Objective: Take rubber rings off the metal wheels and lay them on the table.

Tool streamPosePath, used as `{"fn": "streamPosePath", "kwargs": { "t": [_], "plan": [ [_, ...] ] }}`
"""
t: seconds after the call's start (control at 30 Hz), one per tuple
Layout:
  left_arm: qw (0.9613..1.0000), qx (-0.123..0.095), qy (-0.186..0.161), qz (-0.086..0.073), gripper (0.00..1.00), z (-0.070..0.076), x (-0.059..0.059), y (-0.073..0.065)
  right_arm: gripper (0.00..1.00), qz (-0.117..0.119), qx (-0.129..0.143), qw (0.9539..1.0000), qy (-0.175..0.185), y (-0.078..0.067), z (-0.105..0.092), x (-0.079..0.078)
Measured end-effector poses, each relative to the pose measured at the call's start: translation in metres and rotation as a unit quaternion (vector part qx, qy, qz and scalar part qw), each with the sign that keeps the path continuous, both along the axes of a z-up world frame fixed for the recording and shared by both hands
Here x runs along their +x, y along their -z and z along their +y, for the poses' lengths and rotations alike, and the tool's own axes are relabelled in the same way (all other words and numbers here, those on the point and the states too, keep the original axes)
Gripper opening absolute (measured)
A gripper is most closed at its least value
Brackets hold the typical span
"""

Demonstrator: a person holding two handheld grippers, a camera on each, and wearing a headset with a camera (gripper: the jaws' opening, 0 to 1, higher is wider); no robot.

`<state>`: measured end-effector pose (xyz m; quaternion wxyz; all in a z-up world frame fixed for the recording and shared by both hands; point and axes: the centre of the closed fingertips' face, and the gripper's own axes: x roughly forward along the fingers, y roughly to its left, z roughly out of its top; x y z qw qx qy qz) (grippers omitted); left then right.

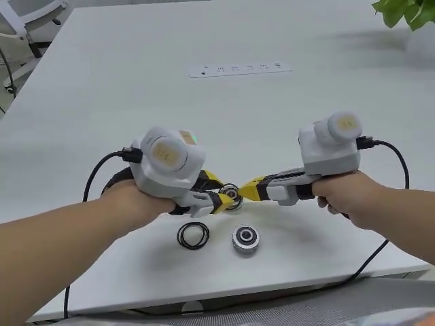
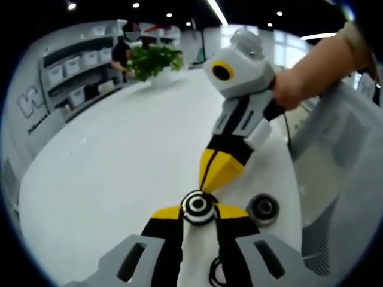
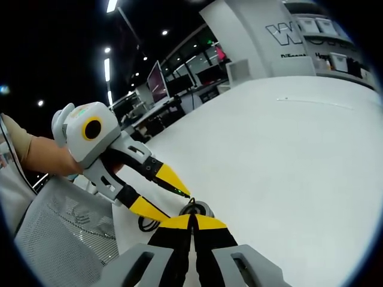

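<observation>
My left gripper is shut on a small metal wheel, held just above the table. A dark ring shows on the wheel's face. My right gripper comes in from the right with its jaws pressed together, tips touching the wheel's rim. I cannot tell whether it pinches any rubber. A second metal wheel lies flat on the table near the front edge. Loose black rubber rings lie left of it.
The white table stretches far back, with a power strip set into it. Cables run from both grippers over the front edge. A green plant stands at the far right corner.
</observation>
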<state>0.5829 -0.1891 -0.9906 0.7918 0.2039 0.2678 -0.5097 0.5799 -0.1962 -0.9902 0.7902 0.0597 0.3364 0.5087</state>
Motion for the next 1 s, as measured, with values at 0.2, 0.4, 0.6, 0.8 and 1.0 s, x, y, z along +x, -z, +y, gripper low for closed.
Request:
{"fn": "streamPosePath", "kwargs": {
  "t": [0.2,0.4,0.6,0.8,1.0],
  "plan": [
    [0.9999,-0.017,-0.001,0.002,0.27,0.001,-0.003,-0.01,0.0,0.001,0.005,1.0,-0.003,-0.003,0.002,-0.001],
    [0.9997,-0.023,0.003,-0.002,0.3,0.004,-0.008,-0.018,0.0,0.002,0.011,0.9999,-0.005,-0.006,0.004,-0.003],
    [0.9994,-0.033,0.001,-0.006,0.35,0.01,-0.014,-0.026,0.0,0.004,0.02,0.9998,-0.008,-0.011,0.007,-0.006],
    [0.9989,-0.046,0.0,-0.011,0.39,0.013,-0.021,-0.038,0.0,0.005,0.028,0.9995,-0.015,-0.018,0.012,-0.01],
    [0.9984,-0.055,-0.001,-0.017,0.44,0.021,-0.029,-0.048,0.0,0.005,0.035,0.9992,-0.021,-0.024,0.017,-0.017]
  ]
}}
